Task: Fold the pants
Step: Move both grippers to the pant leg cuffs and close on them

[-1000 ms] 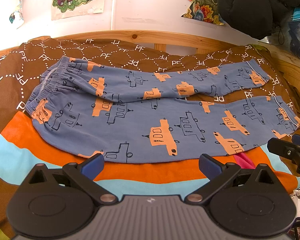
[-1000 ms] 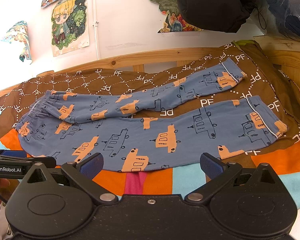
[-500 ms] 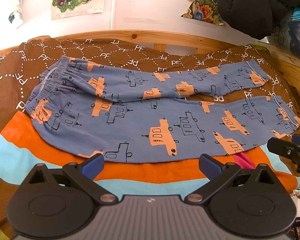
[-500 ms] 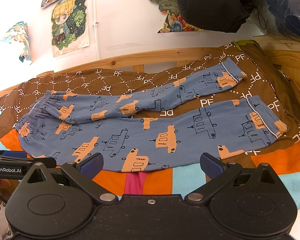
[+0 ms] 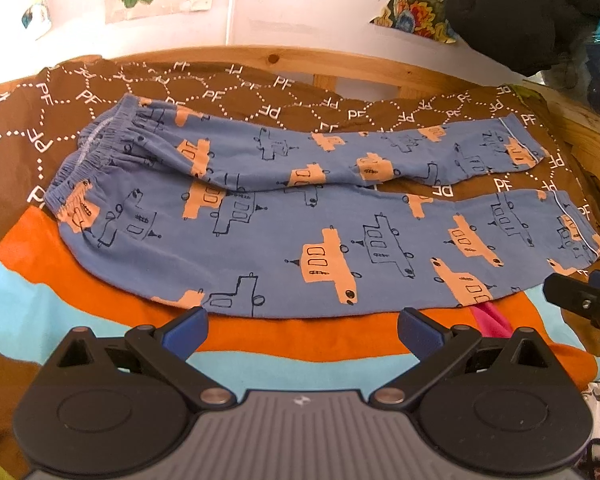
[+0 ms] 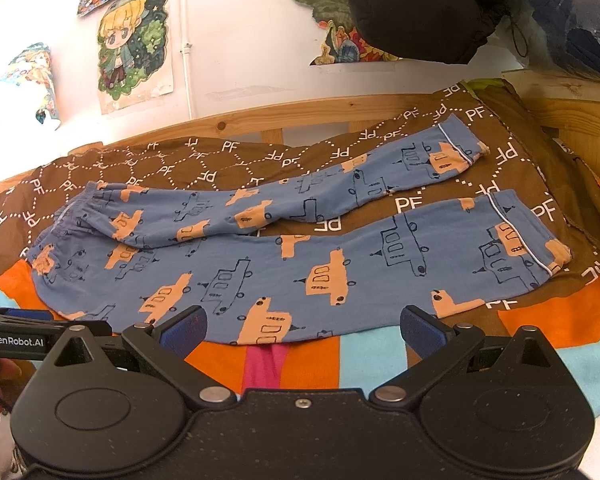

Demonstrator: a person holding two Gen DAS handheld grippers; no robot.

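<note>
Jaws of both grippers wide apart, empty; pants [image 5: 284,216] flat, far waistband edge bunched, indistinct.

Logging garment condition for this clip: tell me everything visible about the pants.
The pants are blue, soft knit-looking fabric printed with orange and outlined vehicle shapes. They lie unfolded and fairly flat on the bedspread, gathered elastic waistband to the left, legs running right and splayed apart toward the white-piped cuffs. The far leg crosses slightly over the near one by the crotch. Neither the left gripper nor the right gripper touches them; both are open.
</note>
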